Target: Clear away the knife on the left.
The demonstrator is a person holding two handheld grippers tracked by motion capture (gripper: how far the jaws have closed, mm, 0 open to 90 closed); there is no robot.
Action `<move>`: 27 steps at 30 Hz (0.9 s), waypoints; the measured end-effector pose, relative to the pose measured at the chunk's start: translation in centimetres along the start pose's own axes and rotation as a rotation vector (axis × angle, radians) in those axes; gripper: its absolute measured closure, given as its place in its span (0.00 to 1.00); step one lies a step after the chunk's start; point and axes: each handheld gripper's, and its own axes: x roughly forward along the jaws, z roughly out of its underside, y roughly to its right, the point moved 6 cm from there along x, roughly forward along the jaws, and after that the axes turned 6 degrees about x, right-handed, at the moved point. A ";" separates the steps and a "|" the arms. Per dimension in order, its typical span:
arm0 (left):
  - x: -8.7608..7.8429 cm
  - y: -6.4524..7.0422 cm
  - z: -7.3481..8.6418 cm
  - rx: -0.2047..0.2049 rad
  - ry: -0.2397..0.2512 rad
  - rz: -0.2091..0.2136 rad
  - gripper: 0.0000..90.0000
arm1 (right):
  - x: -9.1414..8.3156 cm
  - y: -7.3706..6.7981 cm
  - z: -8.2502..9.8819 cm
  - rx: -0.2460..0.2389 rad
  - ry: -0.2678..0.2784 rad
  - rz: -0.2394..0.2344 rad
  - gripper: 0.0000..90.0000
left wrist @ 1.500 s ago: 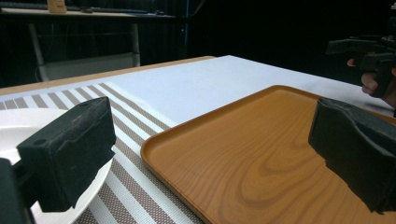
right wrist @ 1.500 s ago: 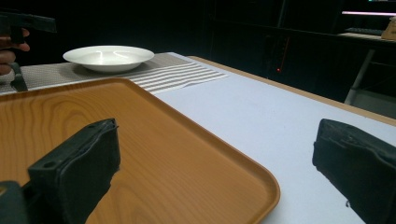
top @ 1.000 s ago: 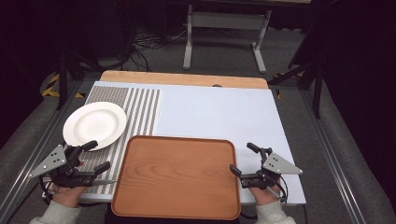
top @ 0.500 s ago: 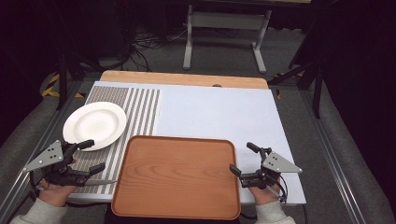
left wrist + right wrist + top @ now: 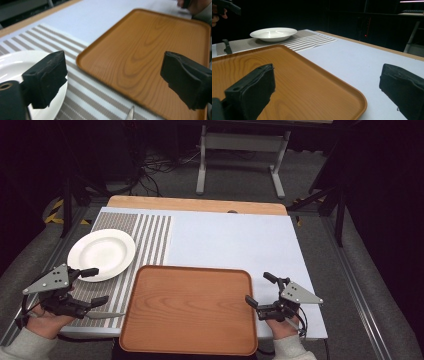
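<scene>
My left claw hangs released, jaws wide apart, over the striped mat at the near left of the surface. The white plate lies just ahead of it, with one jaw over the plate's near rim. The wooden tray sits just to its right, not touching. A thin metal tip, too blurred to identify, pokes up between the jaws. My right claw is also released, spread across the tray's right edge, nothing held.
</scene>
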 end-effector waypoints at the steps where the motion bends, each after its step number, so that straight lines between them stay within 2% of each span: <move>1: 0.0 -0.1 0.2 0.016 -0.045 -0.002 0.08 | 0.0 0.0 0.0 -0.001 -0.001 -0.001 0.01; 4: -0.2 -0.1 0.3 0.049 -0.087 -0.005 0.10 | 0.0 -0.1 0.0 0.001 -0.003 -0.005 0.01; 9: -0.2 0.1 0.4 0.099 -0.156 0.017 0.11 | 0.1 -0.3 0.1 0.001 -0.009 -0.011 0.01; 11: -0.2 0.1 0.6 0.112 -0.190 0.043 0.11 | 0.1 -0.3 0.1 -0.003 -0.011 -0.009 0.01; 13: -0.2 -0.1 0.8 0.126 -0.227 0.047 0.12 | 0.1 -0.4 0.1 -0.002 -0.011 -0.011 0.02; 21: -0.9 -0.6 1.1 0.183 -0.316 0.091 0.13 | 0.2 -0.4 0.2 0.002 -0.021 -0.013 0.02; 23: -0.9 -0.6 1.1 0.183 -0.329 0.098 0.13 | 0.2 -0.4 0.2 0.002 -0.022 -0.012 0.02; 25: -1.0 -0.9 1.5 0.193 -0.379 0.114 0.14 | 0.3 -0.5 0.3 0.004 -0.023 -0.013 0.02; 27: -1.0 -1.1 1.7 0.205 -0.406 0.118 0.15 | 0.3 -0.6 0.3 0.000 -0.025 -0.019 0.02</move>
